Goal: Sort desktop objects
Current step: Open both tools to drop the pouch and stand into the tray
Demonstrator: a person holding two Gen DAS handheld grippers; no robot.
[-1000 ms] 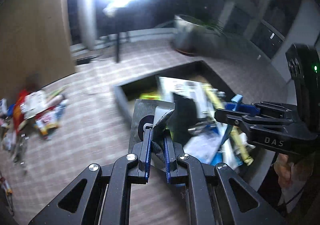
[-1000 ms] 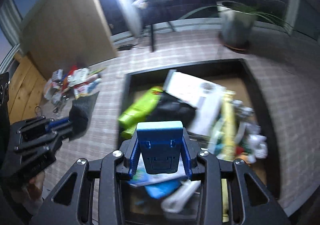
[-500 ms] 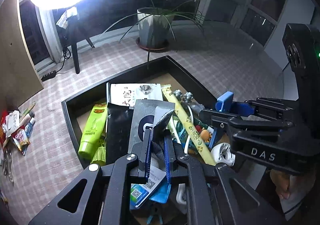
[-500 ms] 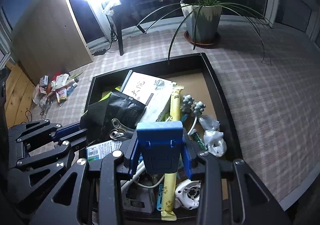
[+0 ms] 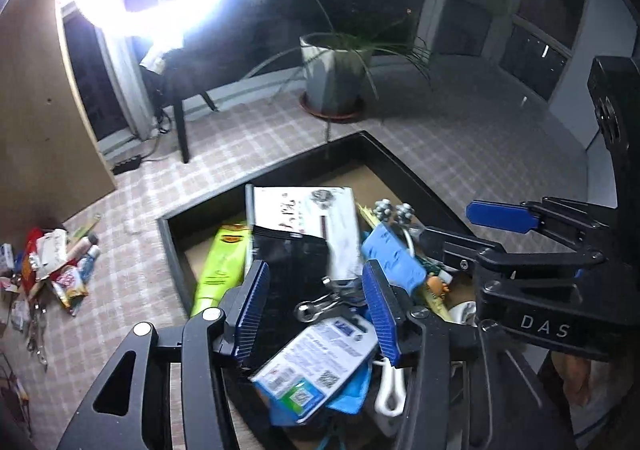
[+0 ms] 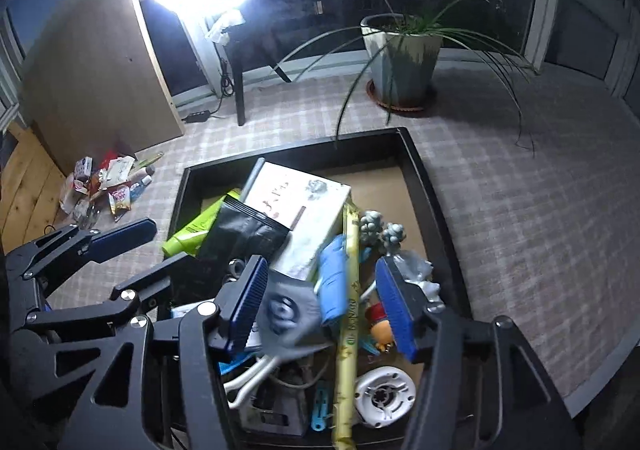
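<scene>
Grippers both stand released over black tray (image 6: 436, 206): left gripper (image 5: 316, 310) and right gripper (image 6: 320, 302) hold nothing. Blue block (image 6: 334, 282) & grey pouch (image 6: 286, 314) lie in the pile w/ other items. I think drop step is finished; next needs 1 fresh pick from floor heap (image 6: 108, 186)

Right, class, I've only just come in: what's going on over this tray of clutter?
A person holds a claw in each hand over a black tray piled with desk clutter. Both the left claw and the right claw are open and grip nothing. A grey pouch and a blue block look blurred between the right claw's fingers, apparently just dropped onto the pile. A separate heap of small packets lies on the floor, off to the left.
</scene>
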